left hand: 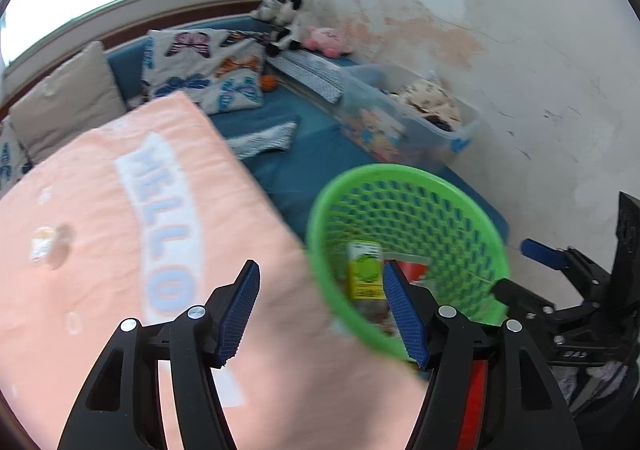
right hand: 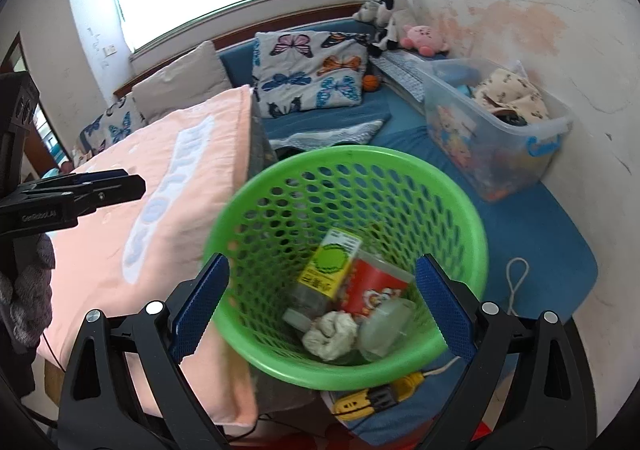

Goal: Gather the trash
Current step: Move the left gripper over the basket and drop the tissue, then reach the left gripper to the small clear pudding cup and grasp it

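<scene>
Peach towel (left hand: 120, 210) reads "HELLO"; green basket (right hand: 348, 186) sits at its right edge, holding a yellow-labelled bottle (right hand: 326, 270), text unreadable. Left gripper (left hand: 318, 314) and right gripper (right hand: 320, 306) fingers both spread, empty.

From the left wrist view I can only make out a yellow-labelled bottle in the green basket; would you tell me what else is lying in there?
Observer: A crumpled white wad lies at the bottom of the green basket, nearer the camera than the yellow-labelled bottle.
Operator: Thank you. What is the red thing I half see behind my tool's finger?
Observer: It is a red printed cup, lying just to the right of the bottle.
</scene>
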The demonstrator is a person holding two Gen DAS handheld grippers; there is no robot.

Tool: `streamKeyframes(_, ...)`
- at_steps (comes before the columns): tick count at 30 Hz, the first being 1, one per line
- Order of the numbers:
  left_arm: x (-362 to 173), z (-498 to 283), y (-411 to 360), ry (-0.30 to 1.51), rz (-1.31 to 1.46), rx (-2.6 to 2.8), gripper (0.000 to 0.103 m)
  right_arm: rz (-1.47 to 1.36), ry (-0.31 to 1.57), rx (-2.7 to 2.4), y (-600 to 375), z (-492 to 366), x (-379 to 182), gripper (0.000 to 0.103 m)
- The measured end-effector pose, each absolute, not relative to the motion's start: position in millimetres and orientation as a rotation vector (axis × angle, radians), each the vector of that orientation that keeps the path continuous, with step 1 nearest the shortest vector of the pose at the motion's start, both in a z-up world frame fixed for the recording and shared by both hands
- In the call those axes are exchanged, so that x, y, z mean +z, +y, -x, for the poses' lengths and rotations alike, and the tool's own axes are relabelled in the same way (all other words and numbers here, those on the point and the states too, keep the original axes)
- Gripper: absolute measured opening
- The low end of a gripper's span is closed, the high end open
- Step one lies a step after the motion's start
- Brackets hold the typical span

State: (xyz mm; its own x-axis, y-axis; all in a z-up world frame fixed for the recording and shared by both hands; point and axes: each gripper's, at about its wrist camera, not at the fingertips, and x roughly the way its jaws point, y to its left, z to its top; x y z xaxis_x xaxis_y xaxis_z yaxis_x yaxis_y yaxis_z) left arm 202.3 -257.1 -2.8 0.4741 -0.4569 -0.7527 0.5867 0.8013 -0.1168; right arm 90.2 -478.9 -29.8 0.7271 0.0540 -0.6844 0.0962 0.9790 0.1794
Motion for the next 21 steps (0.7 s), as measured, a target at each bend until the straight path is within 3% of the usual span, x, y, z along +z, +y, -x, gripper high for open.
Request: streamKeyframes(21,-17.1,-266.8,-103.2,0.869,-0.087,-0.307,0.062,-0.137,0.782,0.145,-393.3,-145.8,-26.0,0.093)
